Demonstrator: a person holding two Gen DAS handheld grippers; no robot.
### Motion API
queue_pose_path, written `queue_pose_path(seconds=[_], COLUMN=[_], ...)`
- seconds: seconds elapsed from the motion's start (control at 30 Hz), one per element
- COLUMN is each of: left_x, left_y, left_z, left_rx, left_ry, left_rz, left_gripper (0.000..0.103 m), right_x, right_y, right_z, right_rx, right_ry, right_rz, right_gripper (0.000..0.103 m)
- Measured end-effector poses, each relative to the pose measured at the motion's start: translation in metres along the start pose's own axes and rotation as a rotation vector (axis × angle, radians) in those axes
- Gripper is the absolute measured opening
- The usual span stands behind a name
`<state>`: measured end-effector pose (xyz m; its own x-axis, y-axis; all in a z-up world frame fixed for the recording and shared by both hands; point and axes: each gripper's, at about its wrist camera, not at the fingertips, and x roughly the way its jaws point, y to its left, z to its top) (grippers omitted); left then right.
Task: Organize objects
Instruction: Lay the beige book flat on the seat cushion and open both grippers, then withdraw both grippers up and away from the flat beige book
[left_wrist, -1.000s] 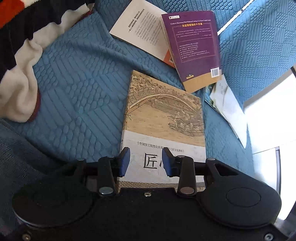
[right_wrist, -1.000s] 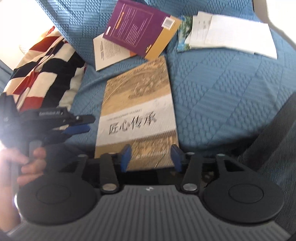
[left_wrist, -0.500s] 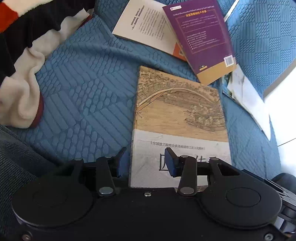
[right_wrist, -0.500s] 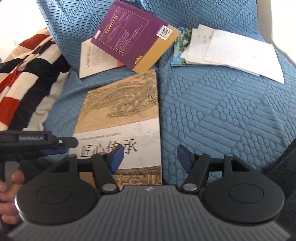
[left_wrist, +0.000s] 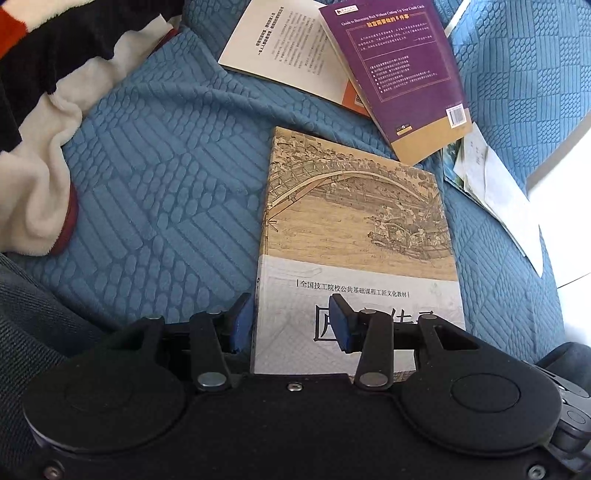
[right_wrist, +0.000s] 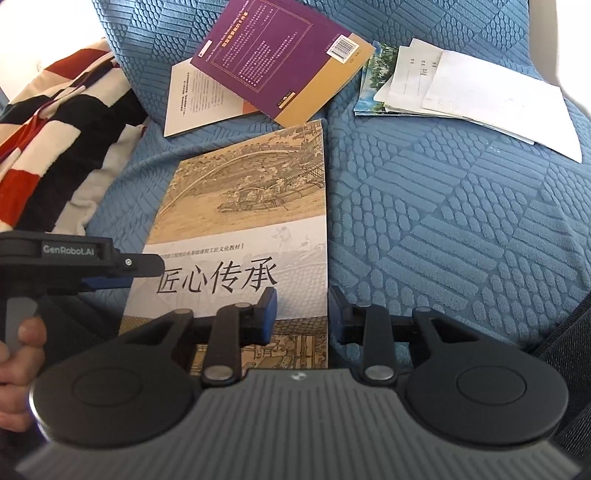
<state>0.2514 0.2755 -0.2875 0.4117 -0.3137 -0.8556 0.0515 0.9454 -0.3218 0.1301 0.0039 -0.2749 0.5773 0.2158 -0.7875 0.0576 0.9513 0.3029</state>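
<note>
Two books (left_wrist: 369, 66) beyond the tan book (left_wrist: 354, 236), fingers (right_wrist: 267, 314) apart, right pair closing astride its edge

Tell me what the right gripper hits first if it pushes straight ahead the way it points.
Most likely the right-hand edge of the bridge-painting book, which lies between the closing jaws of the right gripper; depth is uncertain.

Blue quilted sofa cover w/ raised geometric stitching (right_wrist: 461, 206) spans seat & backrest. Fleece blanket, striped red/black/white (left_wrist: 44, 122), bunched far left. Strong daylight blows out far right edge (left_wrist: 569, 206); dark grey woven fabric (left_wrist: 26, 314) near left.
</note>
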Motion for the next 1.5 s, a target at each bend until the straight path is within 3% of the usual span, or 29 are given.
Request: queue_pose_path(seconds=[0.37,0.5,1.0,1.5], left_x=[-0.001,-0.013,-0.111,-0.179], left_y=[0.011,0.009,-0.025,-0.051], left_z=[0.006,0.011,0.037,0.014], left_rx=[-0.063,-0.059,0.050,0.097], left_ry=[0.010,-0.026,-0.221,-0.333], left_rz=[-0.036,-0.043,-0.093,-0.150], left_gripper=[0.042,0.039,0.040,0.041], right_x=[-0.001,-0.008,-0.100,-0.163], right_y=[-0.001,-0.001,0.039,0.055], right_z=[0.002,0.010,0.065,0.060], right_rx=[0.019,0.041,-0.079,-0.115], right_ry=[0.022,0.008,-0.215,-0.316], right_rz=[0.013,0.011,0.086,0.073], right_gripper=[0.033,0.033,0.033,0.034])
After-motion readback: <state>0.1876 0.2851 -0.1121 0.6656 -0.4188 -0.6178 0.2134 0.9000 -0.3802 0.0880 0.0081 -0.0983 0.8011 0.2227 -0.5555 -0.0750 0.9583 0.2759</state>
